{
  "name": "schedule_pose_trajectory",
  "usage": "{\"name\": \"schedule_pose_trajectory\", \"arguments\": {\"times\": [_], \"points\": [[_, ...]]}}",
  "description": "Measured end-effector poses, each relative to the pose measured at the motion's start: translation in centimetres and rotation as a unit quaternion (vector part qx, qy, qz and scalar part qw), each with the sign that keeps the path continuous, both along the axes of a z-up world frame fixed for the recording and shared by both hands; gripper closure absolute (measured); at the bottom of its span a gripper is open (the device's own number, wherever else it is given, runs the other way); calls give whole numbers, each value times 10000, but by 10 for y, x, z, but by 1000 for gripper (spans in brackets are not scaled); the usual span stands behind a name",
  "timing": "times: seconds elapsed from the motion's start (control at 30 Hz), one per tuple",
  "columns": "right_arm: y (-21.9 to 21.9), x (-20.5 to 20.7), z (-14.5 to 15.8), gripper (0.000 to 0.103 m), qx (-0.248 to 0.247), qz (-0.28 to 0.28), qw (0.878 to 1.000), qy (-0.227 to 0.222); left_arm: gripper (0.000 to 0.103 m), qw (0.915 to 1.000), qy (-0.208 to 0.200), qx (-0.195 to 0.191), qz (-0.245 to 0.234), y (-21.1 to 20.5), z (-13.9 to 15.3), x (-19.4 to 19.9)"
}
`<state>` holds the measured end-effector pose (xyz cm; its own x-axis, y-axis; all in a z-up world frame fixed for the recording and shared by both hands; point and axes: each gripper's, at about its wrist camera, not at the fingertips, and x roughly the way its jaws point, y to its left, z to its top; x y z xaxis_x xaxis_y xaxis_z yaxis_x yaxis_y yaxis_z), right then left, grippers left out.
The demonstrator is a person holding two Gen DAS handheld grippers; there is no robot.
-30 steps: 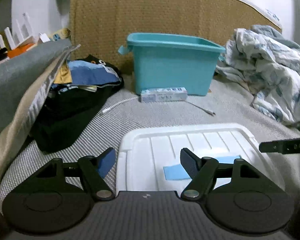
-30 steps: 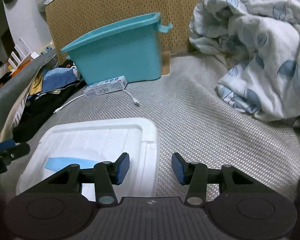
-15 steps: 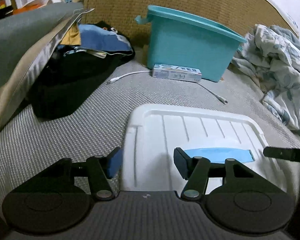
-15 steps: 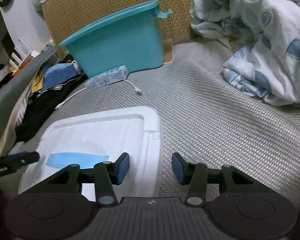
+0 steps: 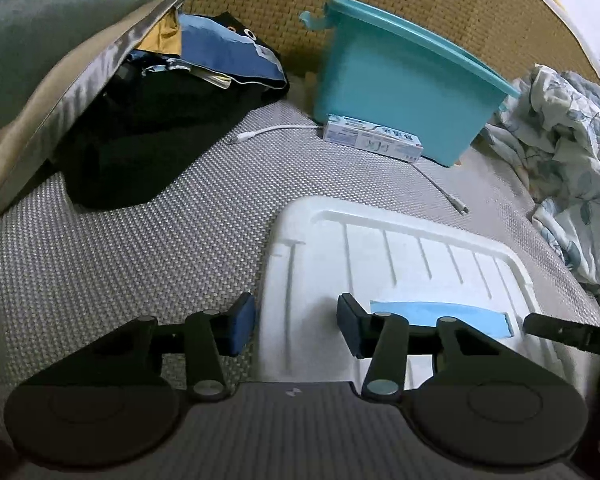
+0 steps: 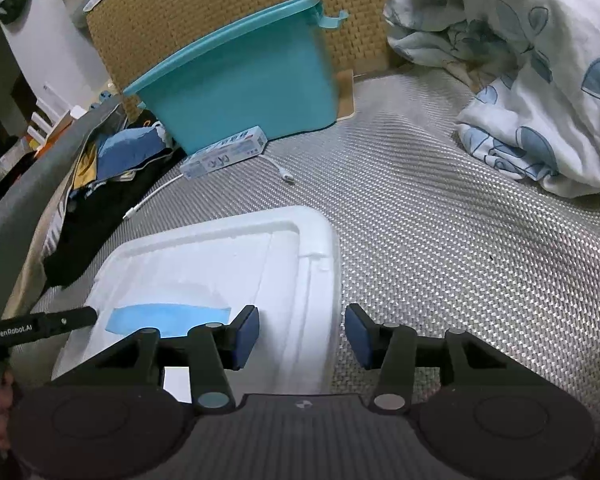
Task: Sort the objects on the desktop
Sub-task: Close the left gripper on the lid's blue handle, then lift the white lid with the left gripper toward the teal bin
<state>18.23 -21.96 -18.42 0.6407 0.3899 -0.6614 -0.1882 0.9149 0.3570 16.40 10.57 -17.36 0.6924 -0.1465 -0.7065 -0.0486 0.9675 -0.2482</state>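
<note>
**Both grippers lined up on the white lid's two side edges**

Left wrist view showed the left gripper (image 5: 296,330) low over the left edge of a white lid (image 5: 400,264), which lay flat on the grey woven bed (image 5: 140,260). Its fingers had just been closing, with the lid's rim between them, one finger outside the edge and the other over the top. A gap still showed on both sides, so they stood apart and not yet pinching. A light blue strip (image 5: 440,320) lay on the lid near its front.

From the right wrist view, the right gripper (image 6: 302,334) sat over the lid's right edge (image 6: 320,272) in the same way, fingers spread with the rim between them and not pressed on it. The tip of the left gripper could be seen at the far left of that view.

Further back a teal bin (image 5: 400,92) stood open against the woven headboard, with a toothpaste box (image 5: 374,138) and a white cable (image 5: 276,132) lying just in front of it. Dark clothes (image 5: 148,140) were heaped to the left and a floral quilt (image 6: 520,60) to the right.

The step in hand looked like taking hold of the lid by both sides. Next, both pairs of fingers would need to close firmly on the rim and lift evenly, or the strip could slide off.
</note>
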Motion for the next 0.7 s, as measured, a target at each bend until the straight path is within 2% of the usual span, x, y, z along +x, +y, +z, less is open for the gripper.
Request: {"name": "schedule_pose_trajectory", "arguments": {"times": [0.3,0.4,0.53,0.7], "points": [[3,-1,-2,49,-70,64,9999,-48,54,9999,-36,93,-8,-3,1,-1],[1,-2,-2,55,-51,-6,9999,-90,55,9998,-67,172,-11,-6,1,-2],[-3,-3,-2,61,2,-88,9999,-101,55,9976,-196,659,-117,-20,4,-6],[3,-7,-1,61,-186,-83,9995,-251,55,9973,-324,650,-93,-20,6,-8]]}}
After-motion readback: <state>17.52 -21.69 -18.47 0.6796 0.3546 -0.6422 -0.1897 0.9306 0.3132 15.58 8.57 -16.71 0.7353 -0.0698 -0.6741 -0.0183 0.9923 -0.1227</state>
